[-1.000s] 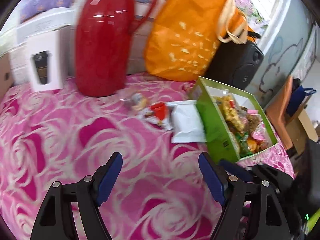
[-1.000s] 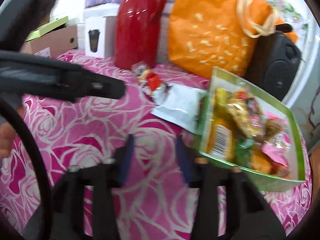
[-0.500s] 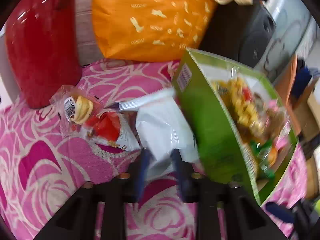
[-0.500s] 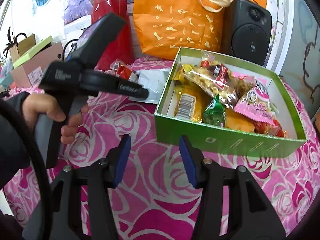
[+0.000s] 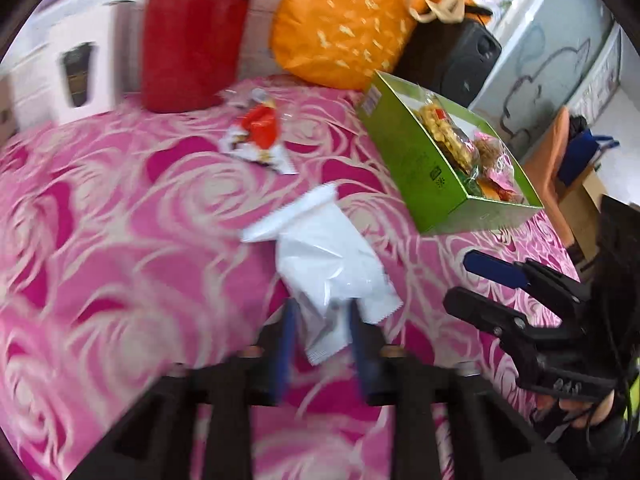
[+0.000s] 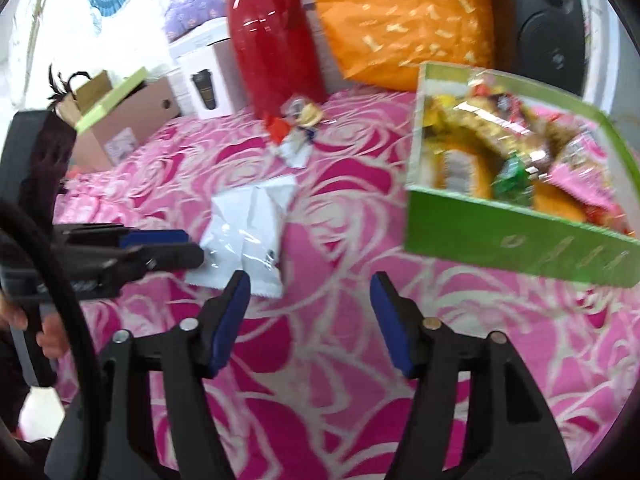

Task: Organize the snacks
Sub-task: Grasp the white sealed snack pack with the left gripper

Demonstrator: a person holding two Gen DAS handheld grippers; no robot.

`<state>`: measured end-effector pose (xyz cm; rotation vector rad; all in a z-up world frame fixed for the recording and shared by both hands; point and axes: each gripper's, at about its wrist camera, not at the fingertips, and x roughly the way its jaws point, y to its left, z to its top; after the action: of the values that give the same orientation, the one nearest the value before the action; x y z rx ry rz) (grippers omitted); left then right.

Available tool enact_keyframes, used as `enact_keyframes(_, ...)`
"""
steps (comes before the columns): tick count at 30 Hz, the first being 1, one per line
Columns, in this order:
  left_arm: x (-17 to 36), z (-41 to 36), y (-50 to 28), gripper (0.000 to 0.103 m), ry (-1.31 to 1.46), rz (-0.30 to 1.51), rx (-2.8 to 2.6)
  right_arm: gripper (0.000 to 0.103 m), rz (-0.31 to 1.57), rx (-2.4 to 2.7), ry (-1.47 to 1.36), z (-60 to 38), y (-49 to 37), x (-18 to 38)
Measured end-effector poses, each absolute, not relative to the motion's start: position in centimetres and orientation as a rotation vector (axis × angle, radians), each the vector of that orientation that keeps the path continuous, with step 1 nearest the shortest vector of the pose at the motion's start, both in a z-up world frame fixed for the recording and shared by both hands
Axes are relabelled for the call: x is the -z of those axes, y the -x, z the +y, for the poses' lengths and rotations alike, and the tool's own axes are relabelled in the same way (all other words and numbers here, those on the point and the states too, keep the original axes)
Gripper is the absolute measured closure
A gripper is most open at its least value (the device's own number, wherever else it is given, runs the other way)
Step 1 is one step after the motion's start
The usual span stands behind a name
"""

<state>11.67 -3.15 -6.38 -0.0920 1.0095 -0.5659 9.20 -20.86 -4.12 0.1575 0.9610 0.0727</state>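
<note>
My left tongs (image 5: 322, 326) pinched narrow on the near end of the white snack packet (image 5: 326, 254) over the pink rose cloth (image 5: 120, 240), my right tongs (image 6: 310, 312) spread wide and empty, green snack box (image 6: 516, 236) just right, red-wrapped snacks (image 5: 260, 132) beyond near the red jug (image 5: 188, 36).

red jug (image 6: 276, 36), orange bag (image 6: 404, 20), black speaker (image 6: 548, 28), cardboard box (image 6: 132, 120)
</note>
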Motion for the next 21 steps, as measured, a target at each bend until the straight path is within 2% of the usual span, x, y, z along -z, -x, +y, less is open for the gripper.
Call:
enact_keyframes(1,6.0,-2.6,-11.4,0.039,0.103,0.995,0.55,0.039,0.964,-0.085,-0.169,-20.7,-9.4,4.3)
enact_keyframes(2,5.7,-2.4,-11.3,0.038,0.119,0.974,0.531,0.039,0.969,-0.098,-0.183,-20.5,-9.6,4.4)
enact_keyframes(7,5.9,-2.4,-14.0,0.038,0.244,1.019,0.54,0.039,0.991,-0.145,-0.193,-19.4,-10.6,5.2)
enact_keyframes(14,7.4,-4.4,-14.8,0.039,0.252,1.078,0.575,0.039,1.03,-0.188,-0.218,-18.9,-11.9,6.8)
enact_keyframes(16,7.4,-4.7,-14.9,0.05,0.248,1.077,0.575,0.039,1.043,-0.205,-0.244,-18.8,-12.5,7.5)
enact_keyframes(18,7.6,-4.8,-14.9,0.072,0.221,1.085,0.577,0.057,1.041,-0.214,-0.264,-18.8,-12.8,7.7)
enact_keyframes(21,7.7,-5.0,-14.8,0.076,0.213,1.081,0.569,0.06,1.039,-0.207,-0.277,-18.7,-12.5,7.3)
